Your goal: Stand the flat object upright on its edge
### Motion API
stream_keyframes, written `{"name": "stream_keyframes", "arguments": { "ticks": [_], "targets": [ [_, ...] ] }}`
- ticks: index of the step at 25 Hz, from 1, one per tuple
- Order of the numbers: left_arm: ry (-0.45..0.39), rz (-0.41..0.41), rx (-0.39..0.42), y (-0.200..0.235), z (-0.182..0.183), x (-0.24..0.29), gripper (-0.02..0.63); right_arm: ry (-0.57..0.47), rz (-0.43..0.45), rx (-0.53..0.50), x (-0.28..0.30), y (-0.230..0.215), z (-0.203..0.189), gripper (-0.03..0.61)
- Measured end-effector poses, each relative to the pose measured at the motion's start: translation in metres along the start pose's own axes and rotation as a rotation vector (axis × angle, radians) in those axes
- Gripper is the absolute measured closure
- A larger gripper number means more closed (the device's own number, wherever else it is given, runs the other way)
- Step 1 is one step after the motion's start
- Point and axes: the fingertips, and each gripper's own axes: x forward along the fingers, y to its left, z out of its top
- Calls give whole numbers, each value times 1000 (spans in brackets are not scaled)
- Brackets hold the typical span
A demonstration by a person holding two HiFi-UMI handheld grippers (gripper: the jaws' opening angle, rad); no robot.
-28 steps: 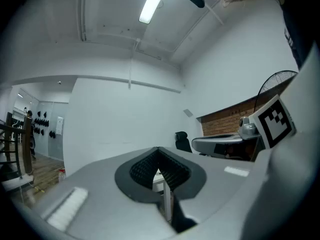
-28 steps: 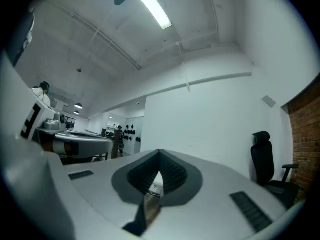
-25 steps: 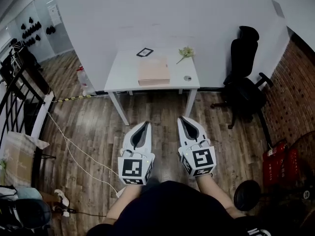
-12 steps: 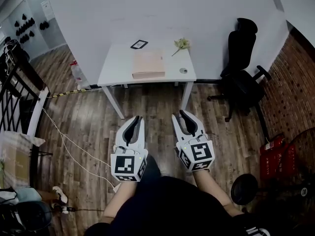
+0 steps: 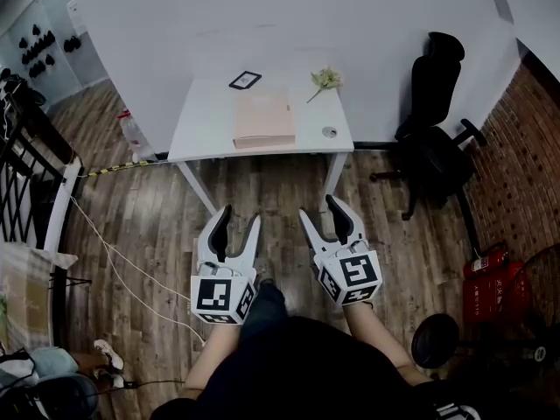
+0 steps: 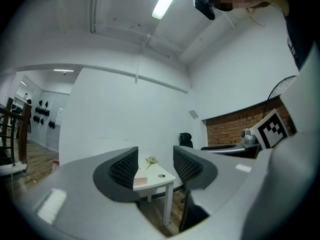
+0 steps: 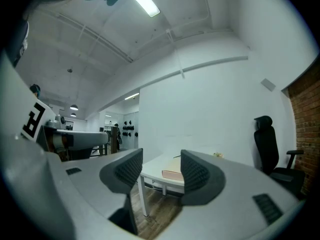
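Head view: pale pink book (image 5: 263, 119) lies flat on table (image 5: 206, 125).

Desk (image 5: 206, 129) set against the wall (image 5: 262, 16); flat object (image 5: 263, 119) lying at mid-desk; small frame (image 5: 245, 80) behind it to the left, near the wall; flower sprig (image 5: 325, 79) behind it to the right; small round item (image 5: 329, 132) at the desk's front right corner; office chair (image 5: 437, 121) on the floor (image 5: 280, 186), right of the desk.

No lettering, label or number can be read.
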Motion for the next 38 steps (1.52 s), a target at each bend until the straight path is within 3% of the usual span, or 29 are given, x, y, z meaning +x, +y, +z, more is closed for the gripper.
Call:
{"name": "stream_keyframes", "arguments": {
  "ticks": [9, 18, 26, 33, 38],
  "targets": [
    [-4, -28, -10, 75, -8, 95, 403, 16, -8, -2, 126, -27, -2, 359],
    [-10, -73, 12, 149, -14, 197, 403, 24, -79, -4, 239, -67, 0, 359],
    [8, -97, -23, 184, -31, 244, 405, 58, -158, 14, 276, -100, -17, 359],
    [20, -126, -45, 201, -38, 263, 405, 83, -165, -1, 298, -110, -20, 359],
    [9, -102, -57, 219, -40, 282, 405, 79, -165, -10, 320, -125, -20, 359]
  ]
}}
